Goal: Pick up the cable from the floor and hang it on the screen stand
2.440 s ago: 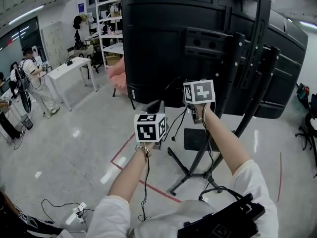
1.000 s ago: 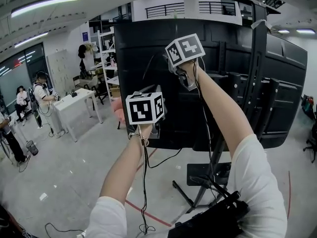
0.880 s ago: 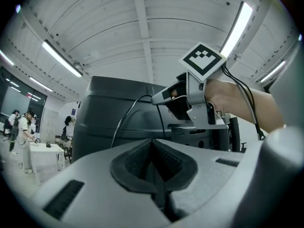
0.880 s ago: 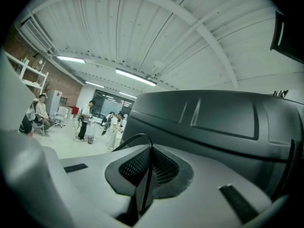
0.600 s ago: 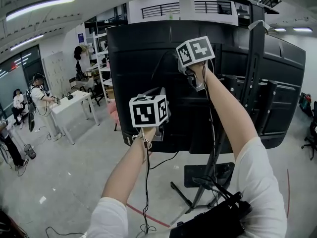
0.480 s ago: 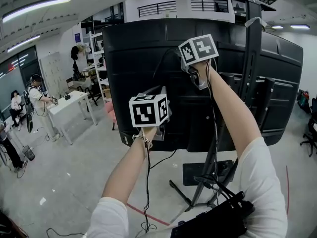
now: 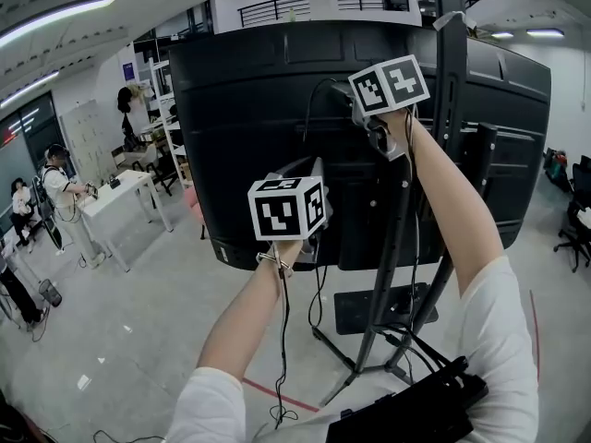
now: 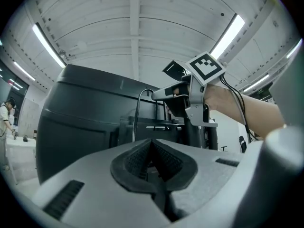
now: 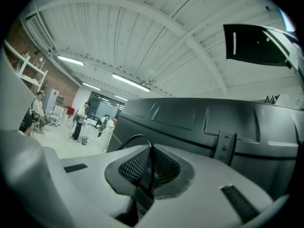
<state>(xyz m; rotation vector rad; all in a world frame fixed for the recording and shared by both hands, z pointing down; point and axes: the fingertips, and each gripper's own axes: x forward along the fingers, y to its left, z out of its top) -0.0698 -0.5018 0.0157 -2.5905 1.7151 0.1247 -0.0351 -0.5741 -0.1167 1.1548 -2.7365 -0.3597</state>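
2 grippers are raised in front of the black back of the screen [image 7: 249,137], and both hold the same cable [image 9: 151,160]. The right gripper [image 7: 342,90] is the higher one, near the top edge of the screen and just beside the tall post of the stand [image 7: 449,118]. Its jaws are closed on the cable. In the right gripper view we see the thin black line pressed between the 2 pads, and a small loop of it rises out of them.

From this gripper the cable bends to the left and goes down along the screen to the left gripper [image 7: 306,169], which is lower, in front of the middle of the screen. The jaws of the left gripper are also closed. In the left gripper view the cable goes down behind their tip, and the pads meet with almost no gap, so we read it as a grip on the cable. Below this gripper the rest of the cable hangs free toward the floor [image 7: 138,321], in front of the legs of the stand. We cannot tell where its end is.

Far on the left, some people stand near a white table [image 7: 115,190].
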